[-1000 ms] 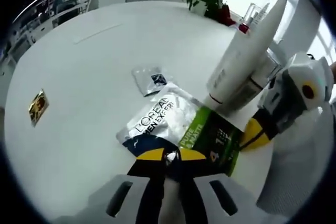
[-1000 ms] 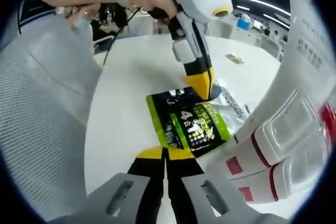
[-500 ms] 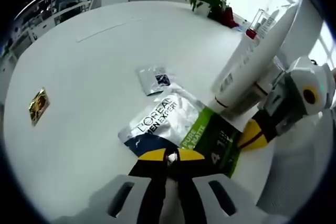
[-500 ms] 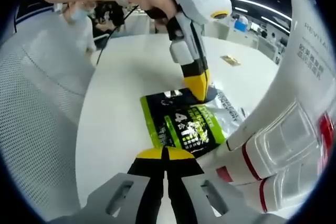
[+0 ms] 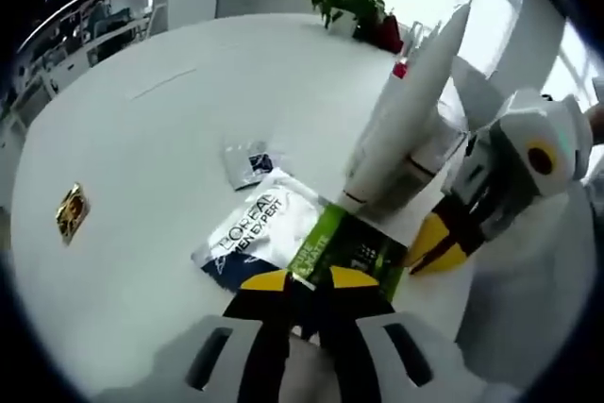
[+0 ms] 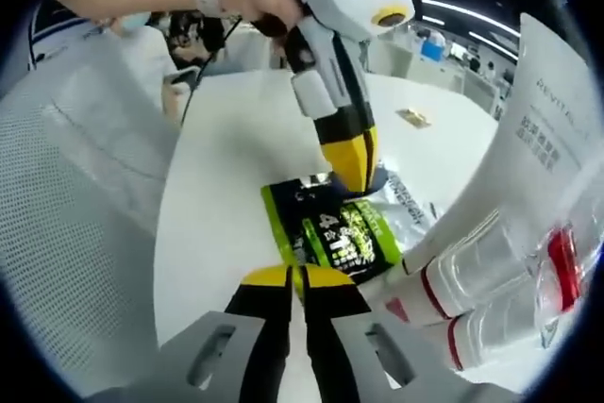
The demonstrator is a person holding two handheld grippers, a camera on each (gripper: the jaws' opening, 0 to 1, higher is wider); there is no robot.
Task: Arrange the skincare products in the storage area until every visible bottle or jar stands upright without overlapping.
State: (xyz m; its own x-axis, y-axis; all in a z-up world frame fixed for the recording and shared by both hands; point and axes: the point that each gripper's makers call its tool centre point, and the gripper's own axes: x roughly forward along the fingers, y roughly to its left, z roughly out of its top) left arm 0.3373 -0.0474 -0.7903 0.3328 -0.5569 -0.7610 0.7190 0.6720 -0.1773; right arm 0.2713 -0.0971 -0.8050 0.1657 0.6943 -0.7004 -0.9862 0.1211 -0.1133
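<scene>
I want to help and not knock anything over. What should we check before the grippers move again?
1. Left gripper holding the L'Oreal sachet: ok, its jaws are closed on the sachet's edge.
2. Right gripper closed: ok, its jaws are together at the sachet's green end; whether they pinch it, cannot tell.
3. White tubes standing upright: not ok, they lean at a slant over the sachet.
4. No overlapping: not ok, the tubes' caps rest against the sachet.
5. Small foil sachet out of the way: ok, it lies apart on the white table.
6. Gold packet out of the way: ok, far off to the side.
</scene>
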